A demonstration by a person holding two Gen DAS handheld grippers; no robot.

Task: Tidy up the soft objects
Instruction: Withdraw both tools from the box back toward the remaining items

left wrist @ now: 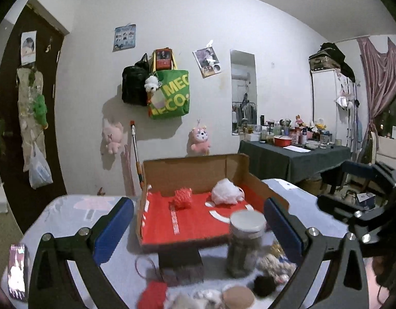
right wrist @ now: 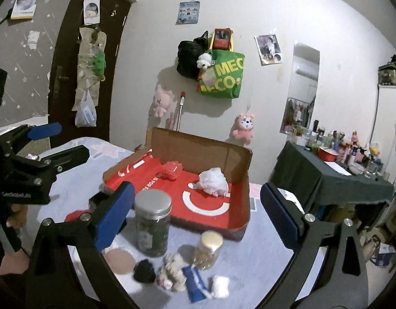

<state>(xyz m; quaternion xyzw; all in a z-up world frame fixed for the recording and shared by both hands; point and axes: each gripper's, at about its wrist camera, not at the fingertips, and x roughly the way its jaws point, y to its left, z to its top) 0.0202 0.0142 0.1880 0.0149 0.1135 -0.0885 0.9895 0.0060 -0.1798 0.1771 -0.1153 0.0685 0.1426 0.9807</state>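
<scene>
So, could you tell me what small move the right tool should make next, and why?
Probably lower the open right tool onto the white puff near its fingers: the box holds only two soft items, and both tools are empty.

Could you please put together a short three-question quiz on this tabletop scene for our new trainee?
1. True or false: both grippers, left gripper and right gripper, are empty.
2. How many soft items lie in the cardboard box?
3. Which jar has the silver lid: the tall jar or the small jar?

Key: 1 true. 2 two: the red puff and the white puff. 3 the tall jar.
</scene>
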